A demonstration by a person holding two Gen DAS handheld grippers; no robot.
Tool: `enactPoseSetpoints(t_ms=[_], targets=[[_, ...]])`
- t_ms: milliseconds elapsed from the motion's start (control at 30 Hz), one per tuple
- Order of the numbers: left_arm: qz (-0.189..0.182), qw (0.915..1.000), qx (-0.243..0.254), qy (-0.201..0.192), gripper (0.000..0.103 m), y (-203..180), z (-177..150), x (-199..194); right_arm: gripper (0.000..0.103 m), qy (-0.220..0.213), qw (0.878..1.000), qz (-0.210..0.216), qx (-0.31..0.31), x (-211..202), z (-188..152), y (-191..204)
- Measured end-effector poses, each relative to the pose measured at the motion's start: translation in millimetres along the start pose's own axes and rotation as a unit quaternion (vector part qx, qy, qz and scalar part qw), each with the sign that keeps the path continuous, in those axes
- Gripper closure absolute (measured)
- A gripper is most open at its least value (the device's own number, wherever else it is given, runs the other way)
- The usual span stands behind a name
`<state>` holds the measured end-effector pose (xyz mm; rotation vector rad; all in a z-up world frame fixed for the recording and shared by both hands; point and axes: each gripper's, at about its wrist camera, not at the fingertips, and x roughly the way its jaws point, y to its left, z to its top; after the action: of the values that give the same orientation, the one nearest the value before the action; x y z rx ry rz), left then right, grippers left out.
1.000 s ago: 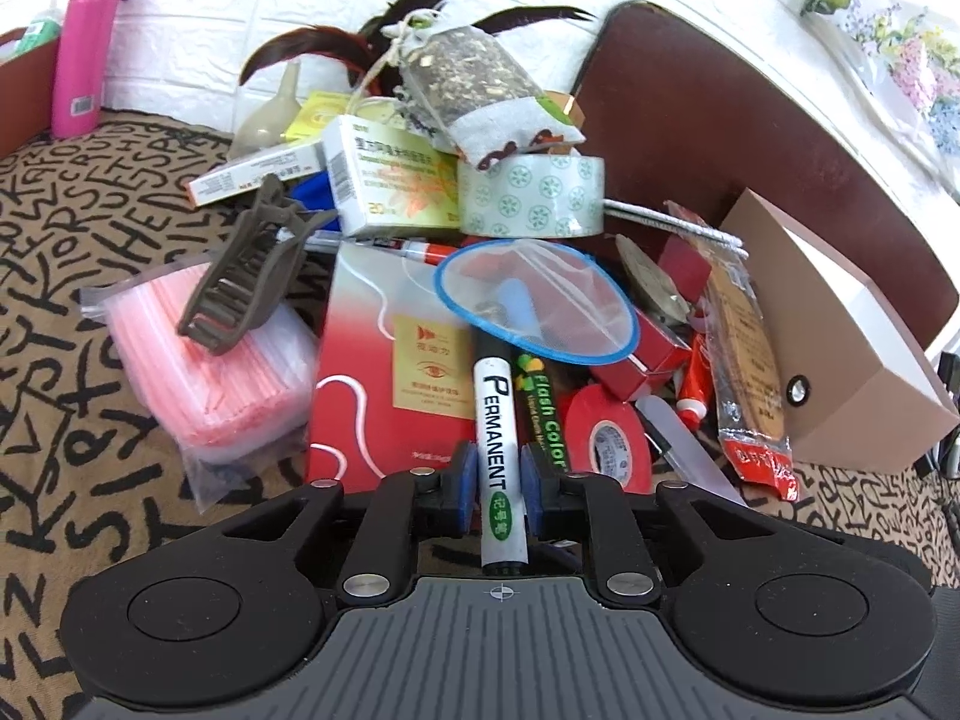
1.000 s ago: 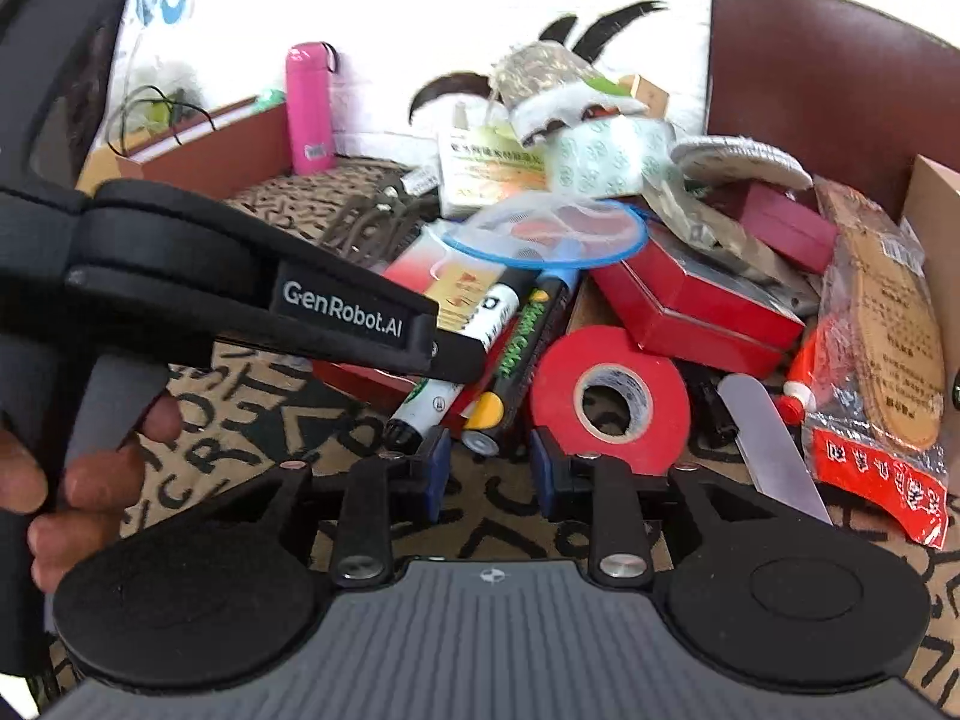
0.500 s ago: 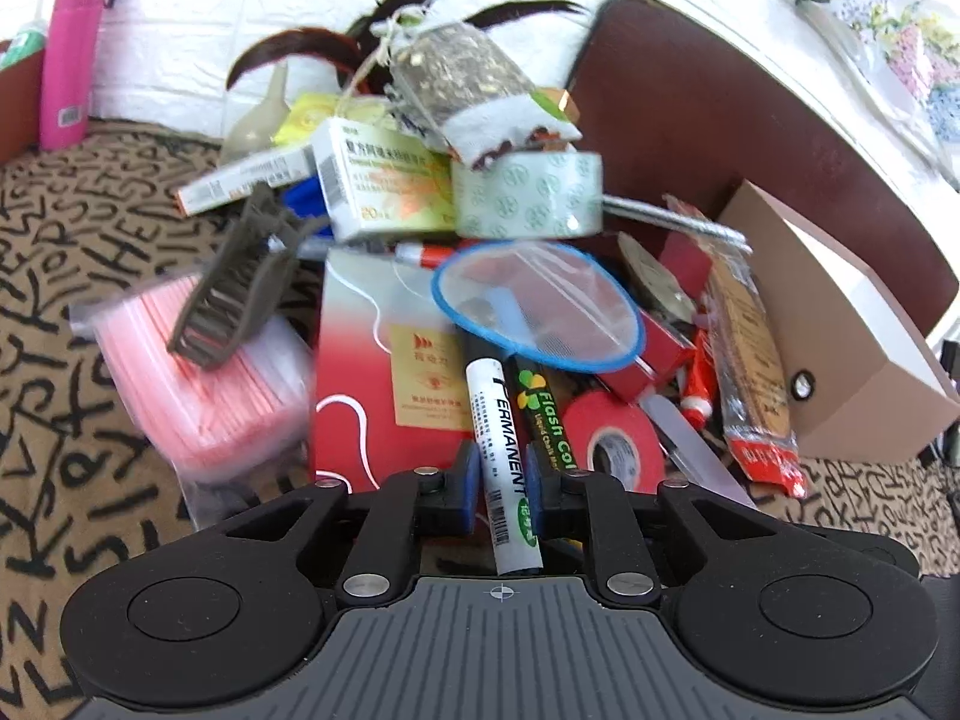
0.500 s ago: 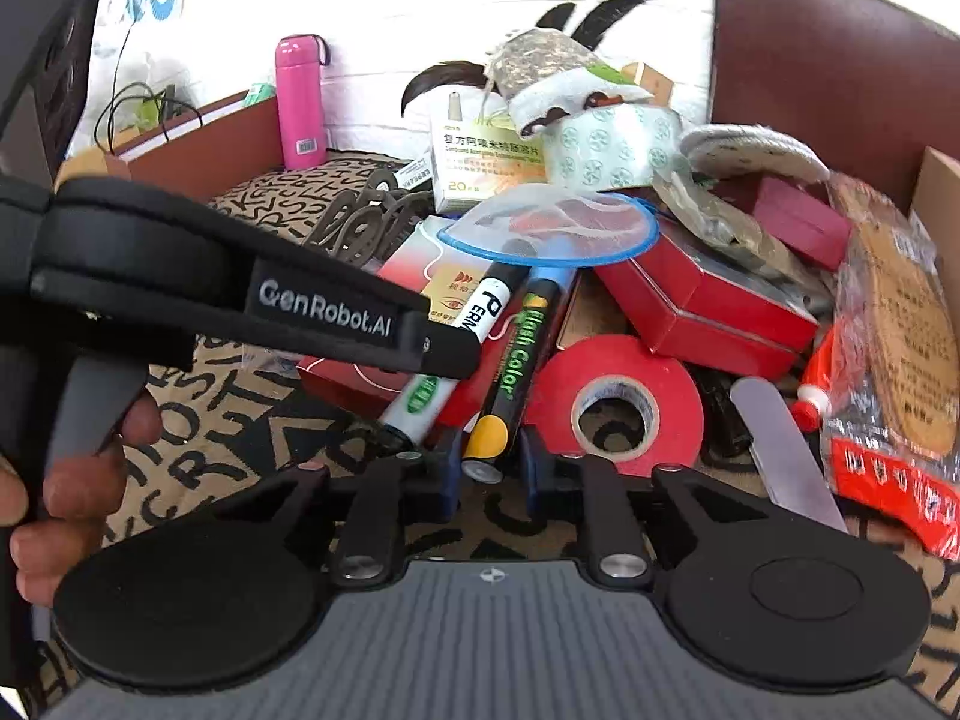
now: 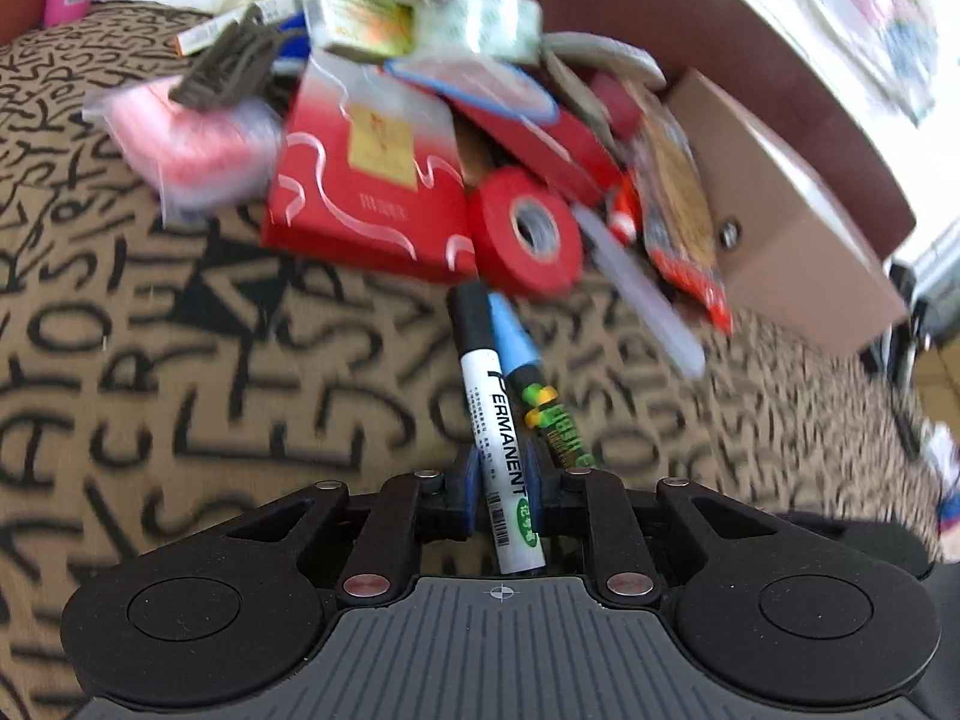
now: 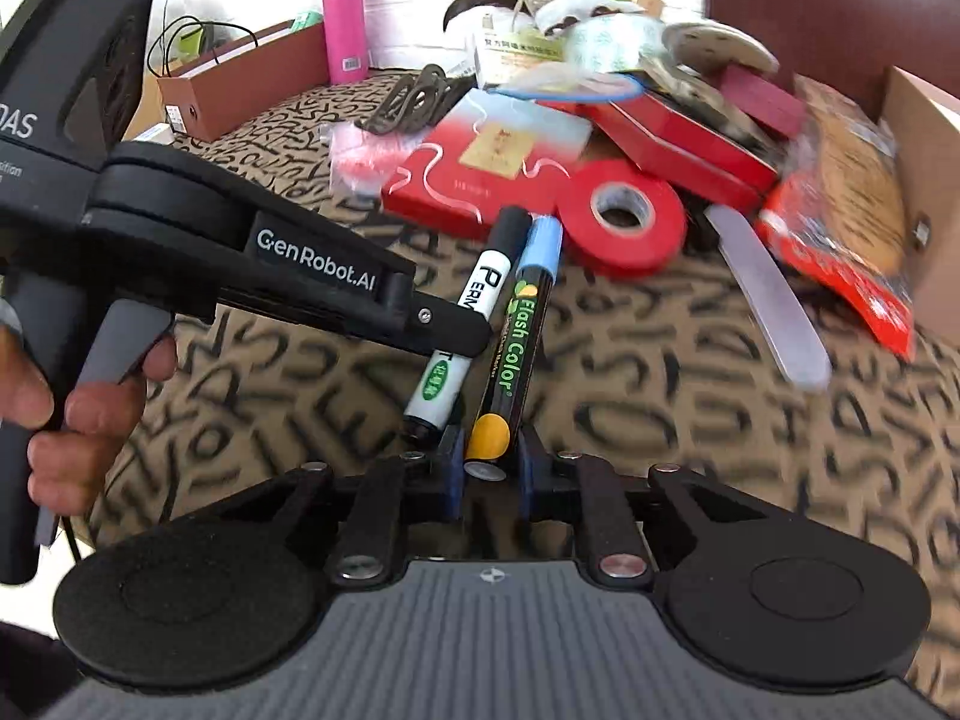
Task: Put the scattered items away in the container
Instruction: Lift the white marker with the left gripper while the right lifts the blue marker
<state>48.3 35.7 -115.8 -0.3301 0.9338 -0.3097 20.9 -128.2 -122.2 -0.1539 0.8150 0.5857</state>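
Observation:
My left gripper [image 5: 503,483] is shut on a white permanent marker [image 5: 493,420] with a black cap, held over the patterned cloth. Beside it runs a black Flash Color marker [image 6: 517,348] with a blue cap, and my right gripper [image 6: 489,467] is shut on its orange end. The left gripper's body [image 6: 288,276] crosses the right wrist view from the left, with a person's hand [image 6: 66,396] on its grip. Both markers now lie clear of the pile. A brown cardboard box [image 5: 798,222] stands at the right.
The pile beyond holds a red tape roll [image 6: 624,222], a red flat box [image 5: 366,180], a pink pouch [image 5: 192,144], a grey hair claw [image 5: 234,66], a metal blade [image 6: 774,306] and a snack packet [image 6: 852,222]. A pink bottle [image 6: 345,27] and a brown tray [image 6: 240,84] stand at the back.
Both grippers closed on their markers and pulled back toward me, drawing the two markers out from under the blue-rimmed net and away from the pile.

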Motion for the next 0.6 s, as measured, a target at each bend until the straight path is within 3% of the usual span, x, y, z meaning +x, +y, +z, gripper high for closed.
enactPoseSetpoints(t_ms=[33, 100, 200, 300, 367, 533, 600], targets=[[-0.001, 1.0, 0.005, 0.003, 0.089, -2, -4, -3, 0.083, 0.002, 1.0, -0.002, 0.003, -7, -5, 0], [-0.007, 0.9999, 0.005, 0.009, 0.068, -3, -10, -9, 0.083, 0.004, 1.0, -0.006, 0.01, -19, -14, 1], [0.0, 1.0, 0.008, 0.004, 0.056, -4, -15, -13, 0.081, 0.007, 1.0, -0.015, 0.016, -32, -24, 3], [0.006, 0.9999, 0.012, 0.001, 0.047, -8, -13, -11, 0.068, -0.01, 0.999, -0.035, 0.019, -39, -24, 2], [0.009, 0.9998, 0.019, -0.001, 0.042, -12, -12, -9, 0.065, -0.024, 0.998, -0.047, 0.024, -41, -20, 1], [0.019, 0.9993, 0.032, -0.008, 0.042, -17, -12, -4, 0.065, -0.034, 0.998, -0.049, 0.03, -30, -11, -1], [0.027, 0.9986, 0.045, -0.008, 0.051, -19, -12, -3, 0.066, -0.028, 0.998, -0.044, 0.032, -21, -9, -1]])
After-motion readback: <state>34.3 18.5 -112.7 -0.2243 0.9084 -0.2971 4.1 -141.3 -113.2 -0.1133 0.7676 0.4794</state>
